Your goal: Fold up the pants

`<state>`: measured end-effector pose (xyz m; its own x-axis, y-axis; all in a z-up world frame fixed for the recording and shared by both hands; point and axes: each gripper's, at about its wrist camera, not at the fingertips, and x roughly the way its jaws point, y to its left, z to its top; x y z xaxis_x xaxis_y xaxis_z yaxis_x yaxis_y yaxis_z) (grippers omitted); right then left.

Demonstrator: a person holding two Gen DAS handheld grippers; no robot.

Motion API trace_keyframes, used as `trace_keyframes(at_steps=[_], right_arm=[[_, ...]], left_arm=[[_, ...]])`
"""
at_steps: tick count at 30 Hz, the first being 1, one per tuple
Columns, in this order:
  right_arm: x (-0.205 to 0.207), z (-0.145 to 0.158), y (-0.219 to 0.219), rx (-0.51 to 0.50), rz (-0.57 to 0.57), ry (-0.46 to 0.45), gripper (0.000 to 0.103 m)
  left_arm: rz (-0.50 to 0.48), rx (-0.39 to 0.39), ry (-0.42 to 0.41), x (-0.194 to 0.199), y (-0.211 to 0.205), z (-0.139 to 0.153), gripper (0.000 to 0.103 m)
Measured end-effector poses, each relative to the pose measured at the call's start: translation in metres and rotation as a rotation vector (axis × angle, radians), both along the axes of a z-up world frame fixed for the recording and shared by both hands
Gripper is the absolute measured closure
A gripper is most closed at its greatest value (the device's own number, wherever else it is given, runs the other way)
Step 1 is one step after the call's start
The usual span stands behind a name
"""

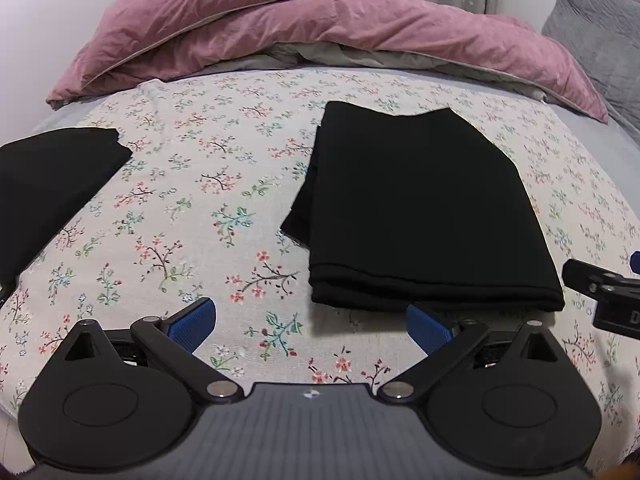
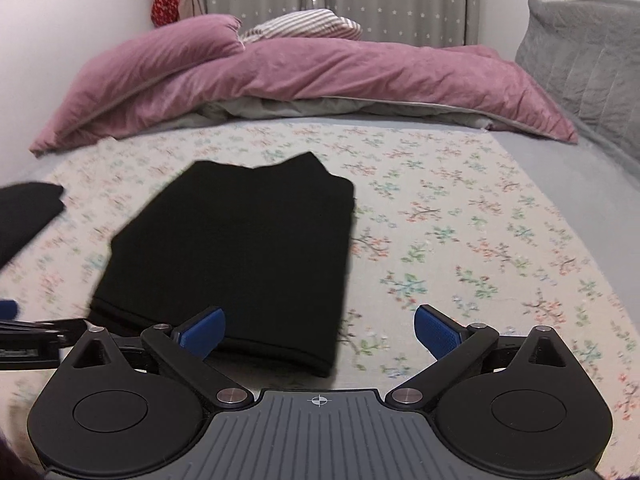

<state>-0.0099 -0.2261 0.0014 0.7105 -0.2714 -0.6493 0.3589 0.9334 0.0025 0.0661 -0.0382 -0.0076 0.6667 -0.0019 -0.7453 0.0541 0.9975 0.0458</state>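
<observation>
Black pants [image 1: 424, 208] lie folded into a flat rectangle on the floral bed sheet [image 1: 208, 184], the thick folded edge nearest me. My left gripper [image 1: 310, 322] hovers just in front of that edge, open, with nothing between its blue pads. In the right wrist view the same folded pants [image 2: 240, 252] lie ahead and left. My right gripper [image 2: 318, 330] is open and empty; its left pad sits over the near edge of the pants. The right gripper's tip [image 1: 600, 292] shows at the right edge of the left wrist view.
A second folded black garment [image 1: 48, 184] lies at the left of the bed. A mauve duvet [image 1: 320, 36] and pillow are heaped at the far end, with a grey cushion [image 2: 580, 64] at the right. A curtain [image 2: 380, 0] hangs behind.
</observation>
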Motion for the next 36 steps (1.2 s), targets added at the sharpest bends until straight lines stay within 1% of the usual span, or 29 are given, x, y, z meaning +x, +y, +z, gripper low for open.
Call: trace_keyframes(at_steps=[2,5,7,18,36], right_arm=[[0.002,-0.006,-0.002,-0.012,-0.011,0.017,0.001],[0.005,-0.011,-0.004,0.015,-0.010,0.036,0.001],[0.006,-0.013,-0.003,0.014,-0.006,0.043,0.001],[0.006,-0.015,0.000,-0.002,0.010,0.046,0.001],[0.005,-0.015,0.001,-0.020,0.015,0.044,0.001]], left_arm=[[-0.002,0.007,0.001,0.000,-0.002,-0.003,0.000],[-0.003,0.009,0.019,0.001,-0.003,-0.008,0.000],[-0.005,0.005,0.028,0.001,-0.004,-0.010,0.000],[-0.008,0.040,0.022,-0.002,-0.009,-0.011,0.000],[-0.017,0.045,0.012,-0.004,-0.011,-0.010,0.000]])
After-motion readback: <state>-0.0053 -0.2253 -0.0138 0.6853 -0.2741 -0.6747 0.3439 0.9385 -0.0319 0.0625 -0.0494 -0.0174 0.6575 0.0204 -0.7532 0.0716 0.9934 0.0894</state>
